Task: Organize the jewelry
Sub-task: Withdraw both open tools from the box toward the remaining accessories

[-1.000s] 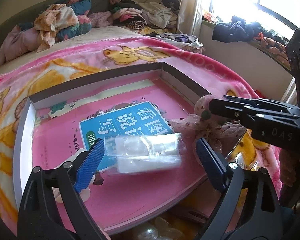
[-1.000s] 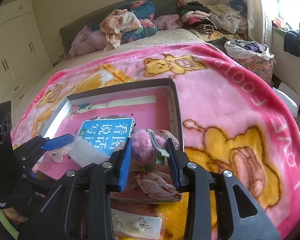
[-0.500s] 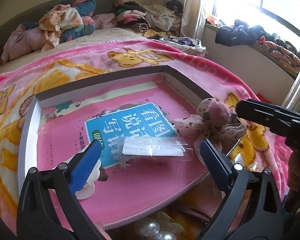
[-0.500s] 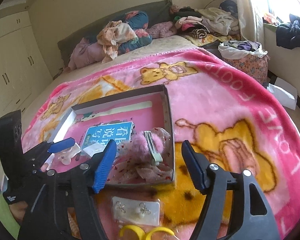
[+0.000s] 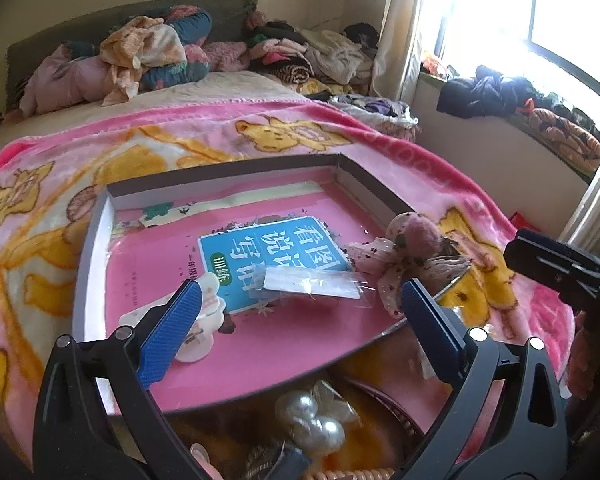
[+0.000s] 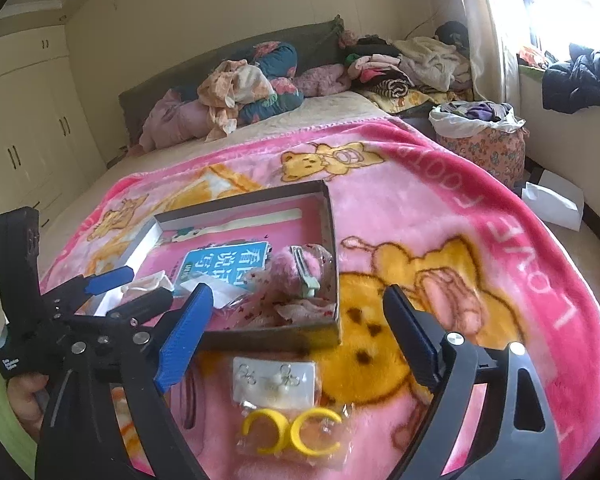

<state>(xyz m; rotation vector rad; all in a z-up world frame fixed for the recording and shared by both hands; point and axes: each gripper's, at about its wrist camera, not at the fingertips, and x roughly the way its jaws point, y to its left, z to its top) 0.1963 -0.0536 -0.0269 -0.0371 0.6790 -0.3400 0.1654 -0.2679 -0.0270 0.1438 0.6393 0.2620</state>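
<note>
Pink fabric hair clip (image 6: 296,276) is sitting inside the shallow box (image 6: 327,216), in its near right corner, metal clasp facing up. Clear packet with a white card (image 5: 312,284) is lying mid-box on the blue book label (image 5: 260,256); a white hair claw (image 5: 204,324) is resting at the box's near left.

Right wrist view only: an earring card (image 6: 274,376) and a yellow hoop pair in a bag (image 6: 292,428) are lying on the pink blanket (image 6: 480,240) just in front of the box, outside it. Left wrist view only: pearl pieces (image 5: 312,420) are showing below the box's near edge, blurred.

Right gripper (image 6: 296,320) is hovering in front of the box, jaws opening, nothing between them, pads clear of the clip. Left gripper (image 5: 300,320) is hanging over the box's near edge, jaws spread wide and gripping nothing; the packet is lying beyond its tips, not touched.
</note>
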